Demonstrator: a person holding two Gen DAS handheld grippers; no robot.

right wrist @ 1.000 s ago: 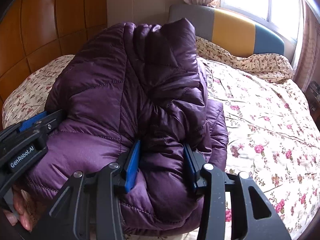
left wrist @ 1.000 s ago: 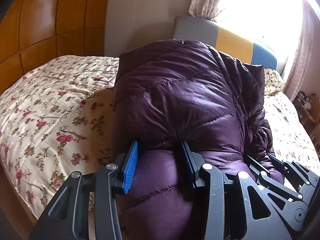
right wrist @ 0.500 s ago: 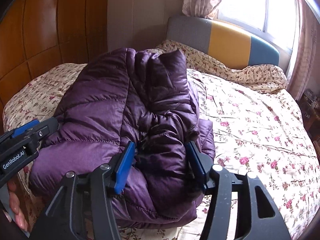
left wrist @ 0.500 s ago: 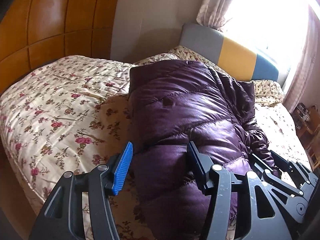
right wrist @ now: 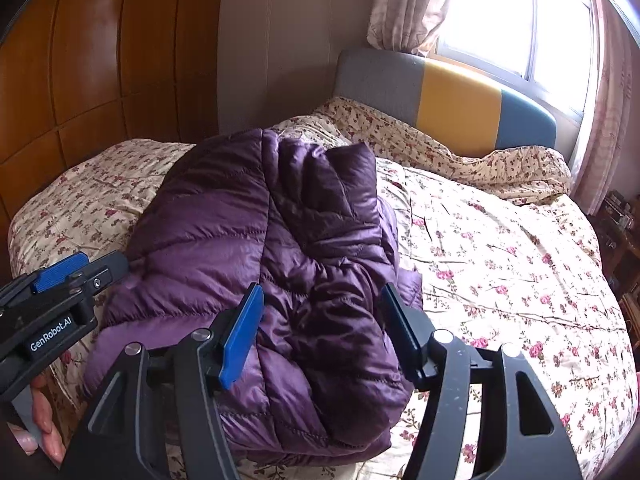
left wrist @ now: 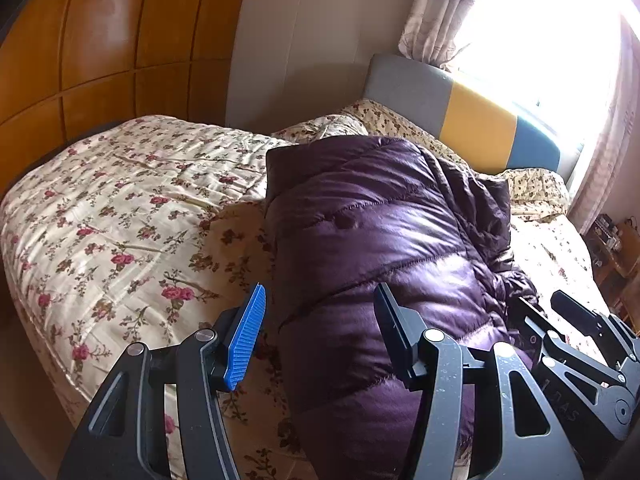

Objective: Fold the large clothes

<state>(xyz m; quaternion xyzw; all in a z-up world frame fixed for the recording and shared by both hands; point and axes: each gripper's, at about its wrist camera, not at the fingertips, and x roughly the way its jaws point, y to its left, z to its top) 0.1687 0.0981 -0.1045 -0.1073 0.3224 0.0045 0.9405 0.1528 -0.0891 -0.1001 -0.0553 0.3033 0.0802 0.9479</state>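
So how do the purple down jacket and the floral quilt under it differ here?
The purple down jacket is one plain glossy colour; the floral quilt is cream with printed red flowers. The jacket sits folded into a thick, puffy bundle, while the quilt is spread flat across the bed. The jacket covers only part of the quilt, near the left side in the right wrist view. Both are stitched and padded.

Both wrist views close above bed (left wrist: 120, 208), angled down toward headboard (right wrist: 460, 112); shared: purple jacket (right wrist: 248, 248).
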